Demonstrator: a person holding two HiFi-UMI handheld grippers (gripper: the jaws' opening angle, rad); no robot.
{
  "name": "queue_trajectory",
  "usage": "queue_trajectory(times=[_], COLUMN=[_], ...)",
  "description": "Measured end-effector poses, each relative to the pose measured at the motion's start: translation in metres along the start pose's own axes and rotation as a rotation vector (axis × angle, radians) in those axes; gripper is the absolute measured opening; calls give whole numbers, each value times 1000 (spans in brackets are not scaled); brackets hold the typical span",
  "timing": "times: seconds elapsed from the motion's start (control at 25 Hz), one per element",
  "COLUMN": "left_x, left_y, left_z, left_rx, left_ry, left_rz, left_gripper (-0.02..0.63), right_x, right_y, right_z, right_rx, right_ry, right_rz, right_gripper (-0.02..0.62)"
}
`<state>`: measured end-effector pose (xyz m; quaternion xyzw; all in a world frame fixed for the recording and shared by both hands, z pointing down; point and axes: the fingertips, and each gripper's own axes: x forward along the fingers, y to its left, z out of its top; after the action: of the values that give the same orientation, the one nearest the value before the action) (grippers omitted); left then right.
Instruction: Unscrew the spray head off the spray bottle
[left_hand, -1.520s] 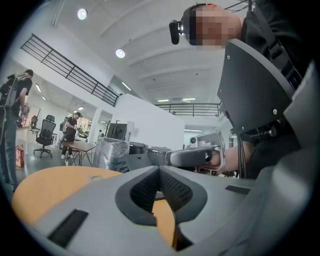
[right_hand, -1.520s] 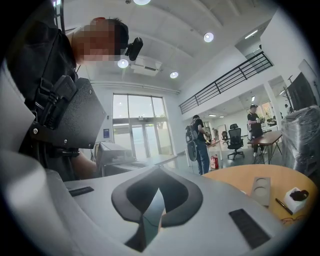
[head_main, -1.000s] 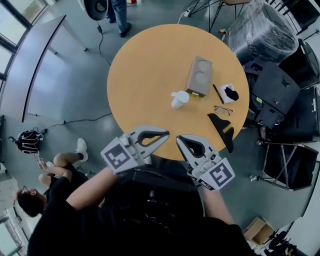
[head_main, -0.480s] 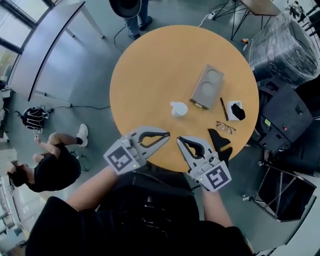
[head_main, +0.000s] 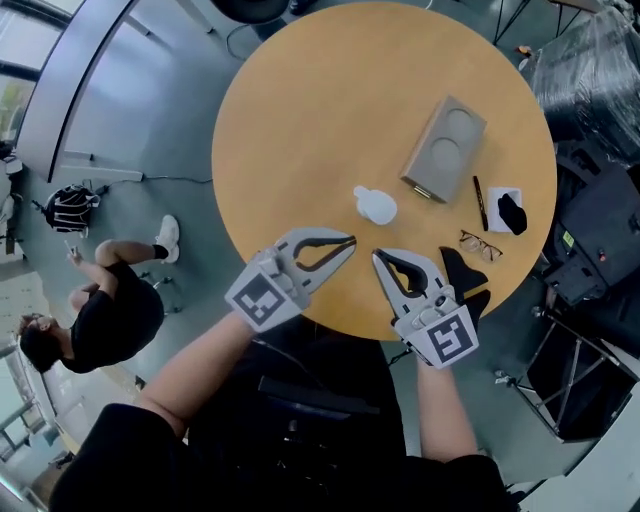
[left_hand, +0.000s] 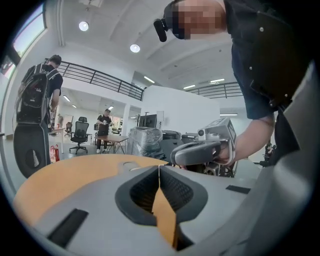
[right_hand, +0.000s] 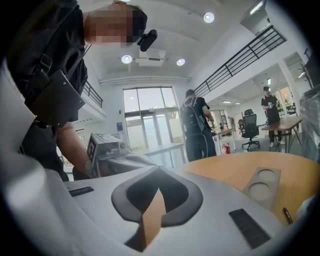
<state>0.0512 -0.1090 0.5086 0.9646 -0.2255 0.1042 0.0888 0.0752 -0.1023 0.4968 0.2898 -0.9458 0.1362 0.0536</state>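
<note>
While the left gripper and right gripper hover pressed together and empty just short of the spray bottle, a closed-jaw approach may topple it.

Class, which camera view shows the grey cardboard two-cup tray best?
The head view: the grey cardboard two-cup tray lies whole on the table, seen from above. The right gripper view shows it low and foreshortened. The left gripper view doesn't show it.
</note>
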Motion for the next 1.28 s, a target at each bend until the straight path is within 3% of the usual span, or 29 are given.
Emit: queue_trajectory(times=[0.16, 0.24, 0.52, 0.68, 0.84, 1.28], left_x=[22, 29, 57, 63, 68, 110], left_y=[30, 40, 54, 62, 68, 74], left_z=[-63, -89, -154, -174, -197, -217], left_rx=[12, 20, 40, 89, 87, 79], left_ry=[20, 29, 19, 9, 8, -56], left_rz=[3, 13, -1, 26, 42, 37], left_gripper=[13, 48, 58, 92, 125, 327], right_x=[23, 31, 49, 55, 54, 45], right_y=[-20, -26, -48, -52, -56, -58], right_z=[-51, -70, -128, -153, -174, -218], right_rx=[21, 30, 74, 94, 106, 158], right_ry=[16, 2, -31, -28, -24, -17], right_rz=[-38, -58, -104, -99, -109, -137], right_gripper=[-8, -8, -8, -8, -8, -8])
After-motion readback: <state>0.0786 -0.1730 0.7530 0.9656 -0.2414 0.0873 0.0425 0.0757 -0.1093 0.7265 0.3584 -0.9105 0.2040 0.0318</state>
